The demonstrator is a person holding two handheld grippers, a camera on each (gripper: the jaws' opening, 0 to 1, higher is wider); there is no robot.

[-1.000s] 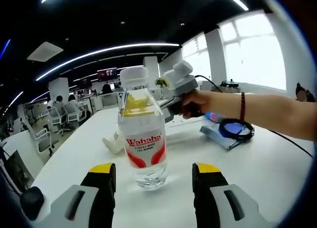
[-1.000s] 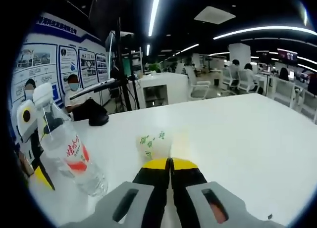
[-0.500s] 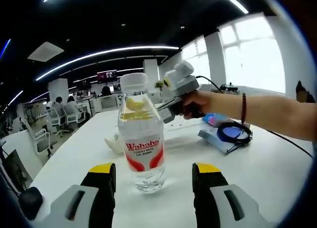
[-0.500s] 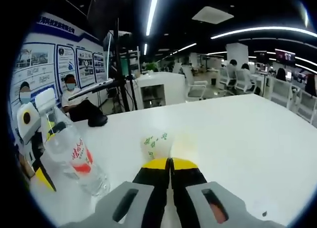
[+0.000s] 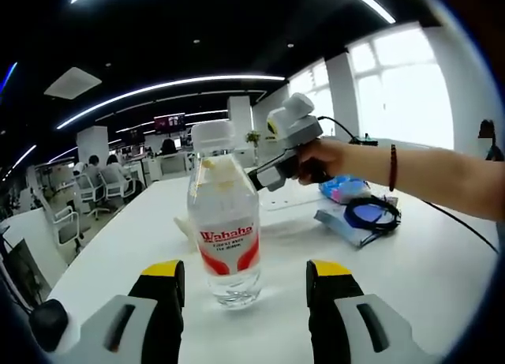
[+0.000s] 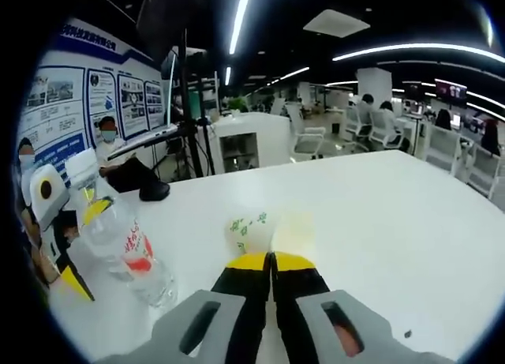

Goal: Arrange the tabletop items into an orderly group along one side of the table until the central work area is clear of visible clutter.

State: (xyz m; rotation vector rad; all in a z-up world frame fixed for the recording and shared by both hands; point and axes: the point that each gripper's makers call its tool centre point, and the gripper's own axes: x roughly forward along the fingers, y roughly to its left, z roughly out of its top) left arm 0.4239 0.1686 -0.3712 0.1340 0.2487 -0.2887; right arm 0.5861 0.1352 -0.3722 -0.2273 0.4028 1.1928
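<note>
**A:** Left gripper view: left gripper (image 5: 247, 279) is spread wide at the bottom of the frame, with the water bottle (image 5: 224, 215) standing upright on the white table (image 5: 410, 277) just past the tips, dead center.

**B:** Yep. Right gripper (image 6: 271, 263) is pressed together, nothing between the jaws. A paper cup (image 6: 249, 233) with green print sits right past its tips, and the bottle's at lower left there.

**A:** Cable coil (image 5: 372, 212) on the right.

clear glossy plastic bottle (image 5: 225, 222) with a shiny printed label, sitting on a smooth, slightly glossy white table (image 5: 410, 277)
</note>
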